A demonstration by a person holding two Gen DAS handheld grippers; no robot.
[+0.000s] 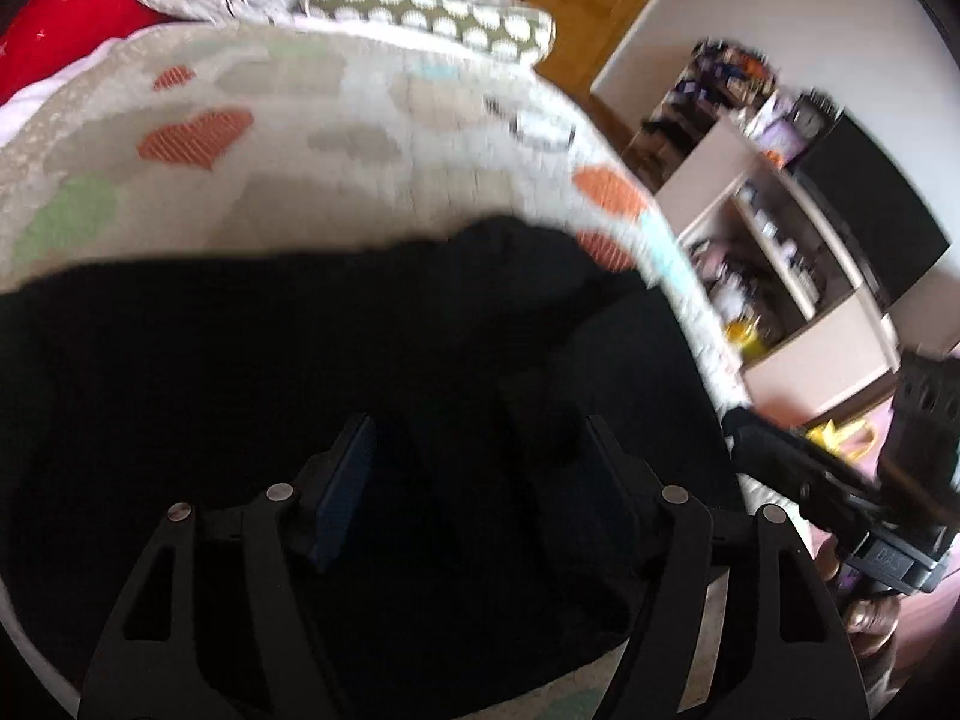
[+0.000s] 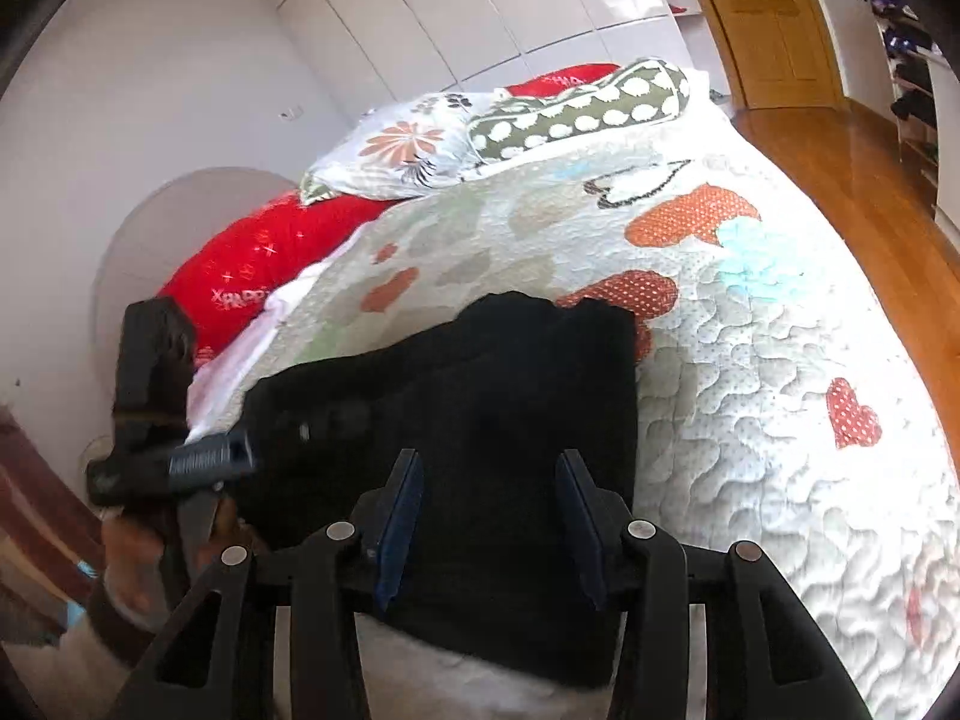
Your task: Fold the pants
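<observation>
Black pants point(image 2: 480, 420) lie on the bed point(image 2: 750, 360), atop the heart-print quilt, near the edge closest to me. They look already doubled into a compact slab, long axis running across my view, left to right. Both my grippers hang right over it: left gripper point(image 1: 474, 480) w/ jaws apart, nothing pinched, fabric just under and ahead of the pads; right gripper point(image 2: 489, 516) also apart, not gripping, over the slab's near-right part. Neither is clearly nearer; each sits by its own end. My guess: next fold goes along that long axis, so each takes an end. Containers: none on the bed; the shelf unit point(image 1: 780, 252) beside it holds clutter too blurred to name.
</observation>
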